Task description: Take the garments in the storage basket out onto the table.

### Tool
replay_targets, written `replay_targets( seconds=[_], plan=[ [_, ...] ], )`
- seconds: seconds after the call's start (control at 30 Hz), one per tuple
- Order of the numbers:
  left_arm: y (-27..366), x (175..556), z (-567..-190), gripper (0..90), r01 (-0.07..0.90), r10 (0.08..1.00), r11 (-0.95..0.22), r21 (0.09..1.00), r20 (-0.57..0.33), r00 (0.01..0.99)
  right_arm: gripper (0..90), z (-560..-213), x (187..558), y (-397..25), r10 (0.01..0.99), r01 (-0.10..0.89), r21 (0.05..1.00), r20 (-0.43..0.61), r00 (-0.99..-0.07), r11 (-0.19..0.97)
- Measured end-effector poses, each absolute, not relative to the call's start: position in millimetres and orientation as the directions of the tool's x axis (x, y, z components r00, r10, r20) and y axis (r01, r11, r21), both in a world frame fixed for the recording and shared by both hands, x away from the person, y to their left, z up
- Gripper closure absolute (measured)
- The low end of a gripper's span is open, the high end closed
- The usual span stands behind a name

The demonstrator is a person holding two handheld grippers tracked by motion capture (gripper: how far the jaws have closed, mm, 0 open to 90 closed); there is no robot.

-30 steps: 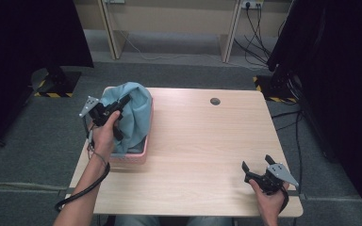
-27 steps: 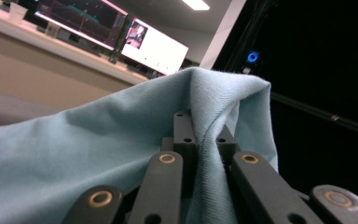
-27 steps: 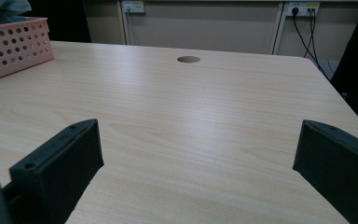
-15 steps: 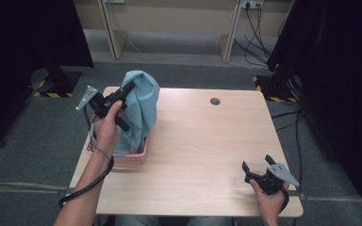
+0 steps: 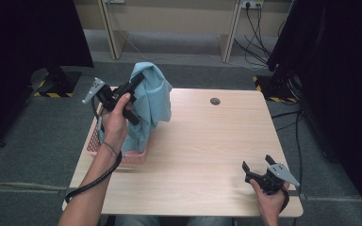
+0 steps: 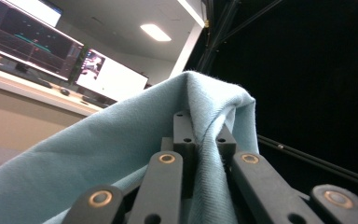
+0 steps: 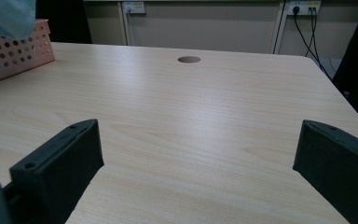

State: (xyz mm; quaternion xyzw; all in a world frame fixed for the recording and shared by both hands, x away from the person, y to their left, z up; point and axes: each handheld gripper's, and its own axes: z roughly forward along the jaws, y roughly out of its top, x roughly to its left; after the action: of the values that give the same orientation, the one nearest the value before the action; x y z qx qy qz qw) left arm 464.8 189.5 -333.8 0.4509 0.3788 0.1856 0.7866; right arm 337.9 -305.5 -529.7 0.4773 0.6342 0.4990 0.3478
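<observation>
A light blue cloth hangs from my left gripper, which is shut on its top fold and held high above the pink perforated basket at the table's left edge. The cloth's lower end still drapes into the basket. In the left gripper view the cloth is pinched between the jaws of the left gripper and falls over them. My right gripper rests open near the table's front right corner. Its jaws stand wide apart over bare wood, the right gripper holding nothing.
The wooden table has a round cable hole near its far edge. The basket's corner appears far left in the right gripper view. Black curtains and stands flank the table; table legs and cables lie beyond.
My left gripper has lifted the blue cloth up out of the basket and a little farther from me, so the cloth now hangs stretched. The right gripper has stayed still.
</observation>
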Motion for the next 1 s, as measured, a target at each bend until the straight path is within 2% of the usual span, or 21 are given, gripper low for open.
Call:
replay_targets(
  seconds=[1.0],
  plan=[
    [97,466,-268,84.9,0.064,0.519,0.539,0.840,-0.391,0.760,1.1,-530,338,-306,0.950,0.257,0.966,0.041,-0.310,0.042]
  ],
)
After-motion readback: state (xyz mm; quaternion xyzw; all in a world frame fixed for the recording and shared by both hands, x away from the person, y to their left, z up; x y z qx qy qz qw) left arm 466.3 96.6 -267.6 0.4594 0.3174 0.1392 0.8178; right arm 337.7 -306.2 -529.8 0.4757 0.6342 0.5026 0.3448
